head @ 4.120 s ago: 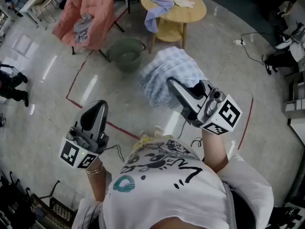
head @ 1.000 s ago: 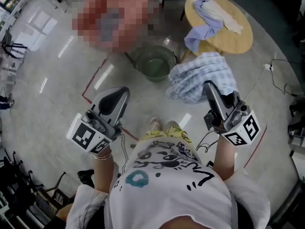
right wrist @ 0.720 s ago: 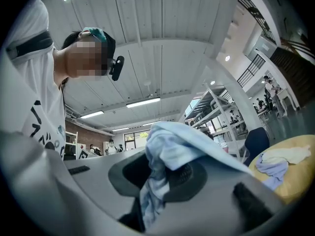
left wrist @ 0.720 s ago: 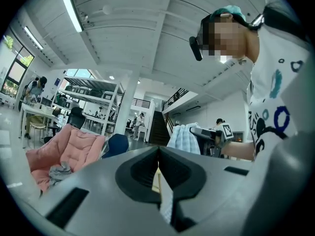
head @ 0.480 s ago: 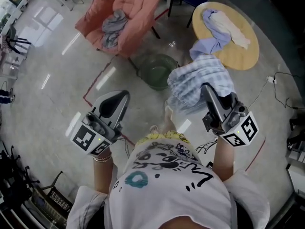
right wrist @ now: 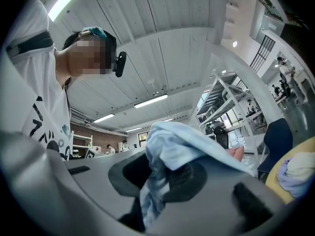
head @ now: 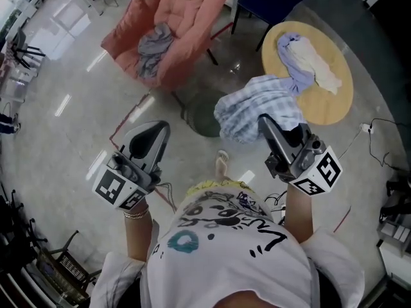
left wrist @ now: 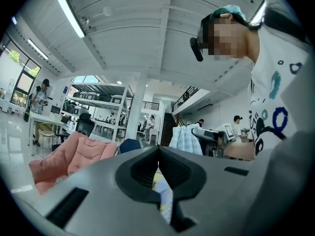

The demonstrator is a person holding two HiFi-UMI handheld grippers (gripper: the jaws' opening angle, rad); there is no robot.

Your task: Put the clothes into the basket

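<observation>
My right gripper (head: 266,123) is shut on a blue-and-white checked cloth (head: 253,108), which hangs in a bunch over its jaws and above the floor. In the right gripper view the same cloth (right wrist: 182,144) drapes between and over the pads. The green basket (head: 194,118) stands on the floor just left of the cloth, and the cloth hides part of it. My left gripper (head: 150,133) is held level to the left of the basket, its jaws shut with nothing in them. In the left gripper view the jaws meet with no gap.
A pink folding chair (head: 180,18) with a grey garment (head: 151,43) stands behind the basket. A round wooden table (head: 334,104) at the right carries a lavender garment (head: 292,56) and a cream one (head: 314,66). Red tape (head: 125,124) marks the floor. A cable lies at the far right.
Both grippers have moved forward toward the basket and chair. The checked cloth now hangs beside and partly over the basket. Both jaws are as before.
</observation>
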